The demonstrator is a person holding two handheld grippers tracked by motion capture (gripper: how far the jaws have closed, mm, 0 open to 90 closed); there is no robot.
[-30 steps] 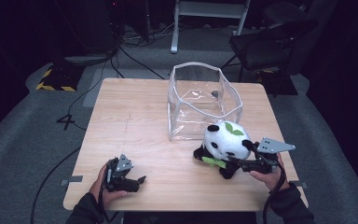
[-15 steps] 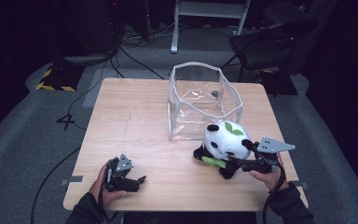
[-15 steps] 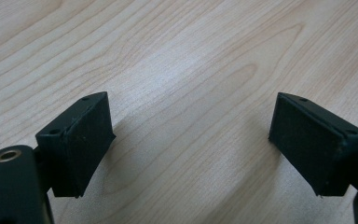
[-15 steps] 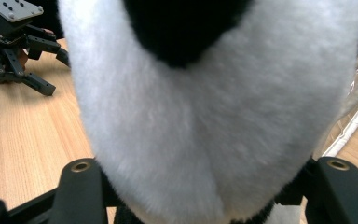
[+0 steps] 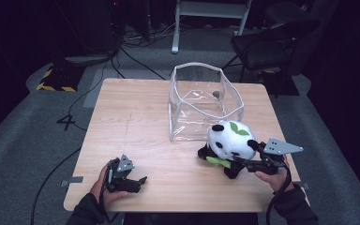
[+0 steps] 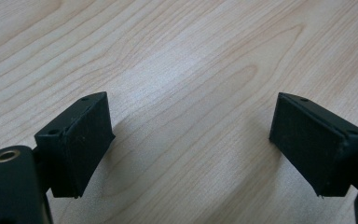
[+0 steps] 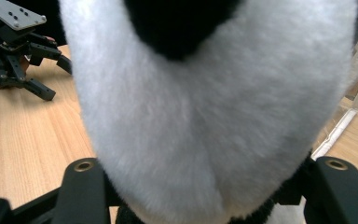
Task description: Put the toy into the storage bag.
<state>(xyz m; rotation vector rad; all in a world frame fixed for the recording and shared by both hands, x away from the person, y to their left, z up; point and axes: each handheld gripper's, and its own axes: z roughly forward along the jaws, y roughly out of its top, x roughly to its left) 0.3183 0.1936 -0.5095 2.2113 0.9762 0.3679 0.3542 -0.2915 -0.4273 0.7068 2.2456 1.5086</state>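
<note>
Right gripper around fluffy plush panda

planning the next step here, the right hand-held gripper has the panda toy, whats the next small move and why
Probably lift. The right hand-held gripper is clamped on the black-and-white plush panda, which sits on the wooden table just in front of the clear plastic bin. The bin's wall stands higher than the toy, so raising it first should clear the rim. The left hand-held gripper rests open, apart.

Plush panda just before clear bin, on table right side.
</note>
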